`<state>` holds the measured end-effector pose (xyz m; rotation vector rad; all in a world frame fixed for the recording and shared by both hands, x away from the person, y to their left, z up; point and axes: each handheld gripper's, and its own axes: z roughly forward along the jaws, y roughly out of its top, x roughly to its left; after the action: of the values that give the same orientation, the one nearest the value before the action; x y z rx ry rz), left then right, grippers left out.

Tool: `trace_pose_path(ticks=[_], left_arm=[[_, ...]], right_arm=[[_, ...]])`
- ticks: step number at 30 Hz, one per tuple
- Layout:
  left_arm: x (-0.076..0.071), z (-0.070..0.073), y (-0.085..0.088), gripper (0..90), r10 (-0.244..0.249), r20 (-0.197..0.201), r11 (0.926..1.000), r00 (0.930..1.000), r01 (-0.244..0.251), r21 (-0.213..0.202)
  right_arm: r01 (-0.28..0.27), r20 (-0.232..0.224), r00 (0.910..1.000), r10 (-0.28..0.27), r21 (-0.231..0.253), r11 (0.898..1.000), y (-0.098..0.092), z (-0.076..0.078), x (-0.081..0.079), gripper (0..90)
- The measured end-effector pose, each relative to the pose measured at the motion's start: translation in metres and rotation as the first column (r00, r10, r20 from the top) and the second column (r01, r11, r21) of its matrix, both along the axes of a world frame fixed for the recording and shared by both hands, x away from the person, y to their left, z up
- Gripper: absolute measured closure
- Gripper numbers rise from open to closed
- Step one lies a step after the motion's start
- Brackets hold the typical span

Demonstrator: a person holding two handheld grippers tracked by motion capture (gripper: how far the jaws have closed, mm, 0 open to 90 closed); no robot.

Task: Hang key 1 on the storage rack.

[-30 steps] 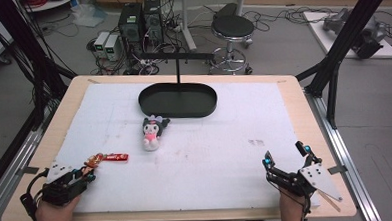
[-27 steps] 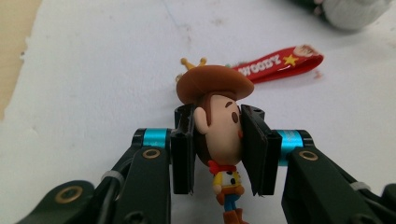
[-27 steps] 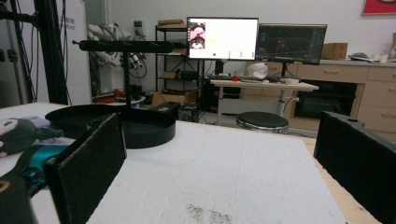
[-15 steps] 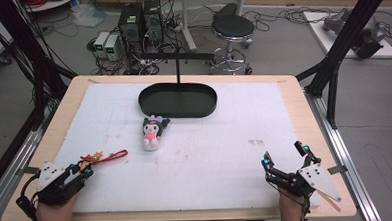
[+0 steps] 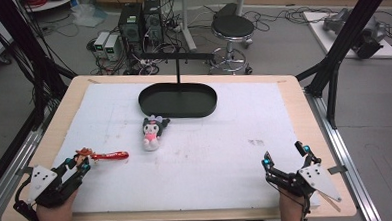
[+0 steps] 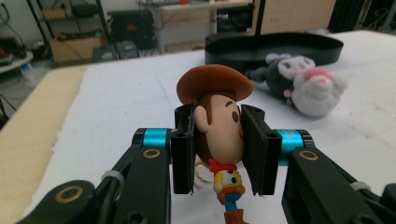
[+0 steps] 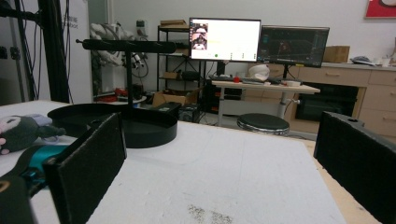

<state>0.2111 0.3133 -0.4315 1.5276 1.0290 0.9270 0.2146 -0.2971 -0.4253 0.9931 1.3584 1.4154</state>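
With its jaws pinched on the head, the left gripper [image 6: 217, 149] holds the cowboy figure [image 6: 219, 140] at the mat's near-left corner.
Gripped there, its red strap [image 5: 111, 155] trails free, perhaps for hanging; the right gripper [image 5: 286, 166] waits wide open, empty, far right.

The bench [image 5: 293, 93] is a light wooden top, almost wholly covered by a white sheet [image 5: 211, 160] that leaves a bare wood border around the edges. On the sheet, toward the far side, sits a black oval tray [image 5: 178, 101] with an upright post and crossbar. Just in front of it lies a small plush toy [image 5: 151, 133] on its side. A faint dark smudge [image 5: 256, 142] marks the sheet right of centre.
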Motion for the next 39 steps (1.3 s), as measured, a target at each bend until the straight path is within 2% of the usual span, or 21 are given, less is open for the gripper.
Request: trace_pose_path(ticks=[5,7,11,15,23,29,39], left_arm=[[0.000,0.002,-0.002,66.5,-0.015,0.041,0.9999,0.9990,0.015,0.005],[0.000,0.004,-0.002,66.5,-0.015,0.055,0.9999,0.9983,0.016,-0.003],[0.000,0.010,-0.002,66.5,-0.017,0.091,0.9985,0.9957,0.022,-0.050],[0.002,0.013,-0.008,66.5,-0.027,0.115,0.9982,0.9930,0.033,-0.050],[0.007,0.024,-0.020,66.5,-0.057,0.200,0.9936,0.9782,0.075,-0.084],[0.012,0.029,-0.029,66.5,-0.068,0.225,0.9883,0.9720,0.096,-0.118],[0.021,0.038,-0.039,66.6,-0.060,0.258,0.9826,0.9642,0.102,-0.155]], right_arm=[[0.000,0.001,1.0000,0.000,-0.002,1.000,0.000,0.000,0.000,1.6],[0.000,0.006,1.0000,0.001,-0.004,1.000,0.000,0.000,0.000,1.6],[0.000,0.001,1.0000,0.000,0.002,1.000,0.000,0.000,0.000,1.6],[0.001,0.001,1.0000,-0.001,0.002,1.000,0.000,0.000,0.000,1.6],[0.005,0.004,1.0000,-0.005,0.004,1.000,-0.001,0.000,-0.001,1.6],[0.008,0.008,0.9999,-0.008,0.006,1.000,-0.002,0.001,-0.001,1.6],[0.007,0.008,0.9999,-0.007,0.012,1.000,-0.003,0.001,-0.001,1.6]])
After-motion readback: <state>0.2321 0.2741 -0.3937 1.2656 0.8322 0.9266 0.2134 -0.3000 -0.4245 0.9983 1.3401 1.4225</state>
